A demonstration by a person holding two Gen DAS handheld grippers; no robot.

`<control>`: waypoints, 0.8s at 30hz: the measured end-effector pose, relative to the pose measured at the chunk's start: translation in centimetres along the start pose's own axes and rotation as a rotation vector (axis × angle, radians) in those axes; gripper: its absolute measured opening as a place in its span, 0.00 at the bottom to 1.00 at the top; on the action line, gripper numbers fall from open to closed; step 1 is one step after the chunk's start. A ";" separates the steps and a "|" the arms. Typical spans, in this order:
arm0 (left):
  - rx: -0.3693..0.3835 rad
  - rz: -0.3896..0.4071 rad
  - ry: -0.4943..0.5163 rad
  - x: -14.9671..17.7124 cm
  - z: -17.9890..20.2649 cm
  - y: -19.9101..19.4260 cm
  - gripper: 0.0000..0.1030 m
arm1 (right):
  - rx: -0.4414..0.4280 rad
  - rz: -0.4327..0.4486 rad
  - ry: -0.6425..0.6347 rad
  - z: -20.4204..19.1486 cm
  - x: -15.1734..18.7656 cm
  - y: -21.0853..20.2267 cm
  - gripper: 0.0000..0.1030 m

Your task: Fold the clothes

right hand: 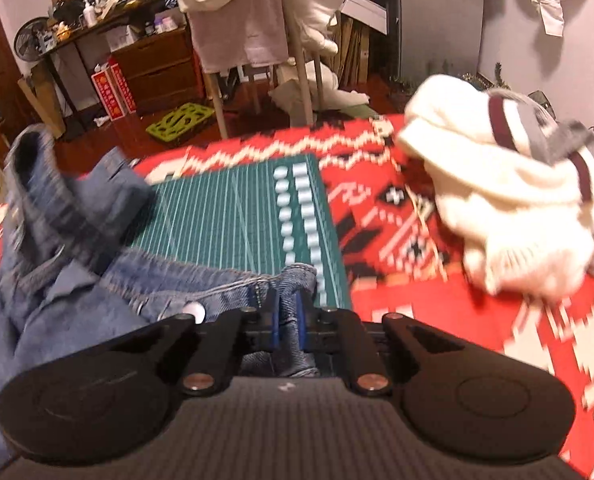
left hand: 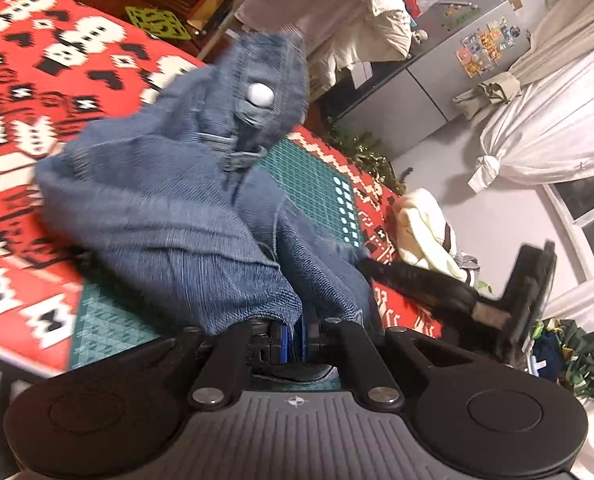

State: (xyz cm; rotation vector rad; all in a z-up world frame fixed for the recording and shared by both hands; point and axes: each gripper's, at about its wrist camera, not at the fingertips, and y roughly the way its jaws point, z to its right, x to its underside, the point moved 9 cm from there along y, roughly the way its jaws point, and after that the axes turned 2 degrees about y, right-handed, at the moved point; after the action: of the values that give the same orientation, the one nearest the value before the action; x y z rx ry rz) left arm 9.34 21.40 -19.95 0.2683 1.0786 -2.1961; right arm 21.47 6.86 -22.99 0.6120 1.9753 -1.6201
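Denim jeans hang over the green mat; we clamp them with both tools, left tool and right tool, to spread them for folding.

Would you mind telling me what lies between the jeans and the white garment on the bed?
In the right wrist view, the green cutting mat and a strip of red patterned blanket separate the jeans from the white garment.
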 end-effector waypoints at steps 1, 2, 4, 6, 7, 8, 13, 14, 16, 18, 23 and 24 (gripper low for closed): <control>0.002 -0.002 0.005 -0.2 0.3 0.6 0.06 | 0.001 0.008 0.001 0.0 -0.7 0.5 0.09; 0.004 -0.004 0.009 -0.5 0.5 1.3 0.06 | 0.002 0.019 0.000 -0.2 -1.5 0.9 0.09; 0.006 -0.007 0.015 -0.9 1.0 2.5 0.06 | 0.000 0.040 -0.003 -0.5 -2.9 1.7 0.09; 0.010 -0.007 0.016 -1.2 1.3 3.5 0.06 | 0.001 0.058 -0.013 -0.9 -4.2 2.4 0.09; 0.013 -0.006 0.018 -1.3 1.4 3.7 0.06 | 0.003 0.062 -0.019 -1.1 -4.6 2.7 0.09; 0.014 -0.005 0.021 -1.4 1.4 3.8 0.06 | 0.006 0.056 -0.026 -1.2 -4.8 3.0 0.09; 0.019 -0.008 0.020 -1.4 1.3 3.1 0.06 | 0.001 0.050 -0.048 -1.0 -4.6 2.3 0.12; 0.017 -0.009 0.020 -1.4 1.3 3.0 0.06 | -0.002 0.051 -0.050 -0.9 -4.5 2.0 0.17; 0.014 -0.010 0.027 -1.1 1.4 2.7 0.06 | -0.008 0.055 -0.053 -0.6 -4.3 1.1 0.17; 0.008 -0.010 0.040 -0.6 1.6 2.0 0.08 | -0.024 0.070 -0.045 -0.3 -4.1 -0.6 0.17; 0.010 0.007 0.034 0.2 1.7 -1.0 0.20 | -0.119 0.064 -0.053 -2.4 -3.1 -4.5 0.20; 0.012 0.018 0.027 0.2 1.7 -1.8 0.23 | -0.146 0.060 -0.057 -3.2 -2.8 -5.2 0.23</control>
State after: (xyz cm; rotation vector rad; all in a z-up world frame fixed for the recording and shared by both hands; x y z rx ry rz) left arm 8.22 20.81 -17.86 0.3125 1.0735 -2.1894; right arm 19.97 8.91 -16.78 0.5567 1.9932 -1.4272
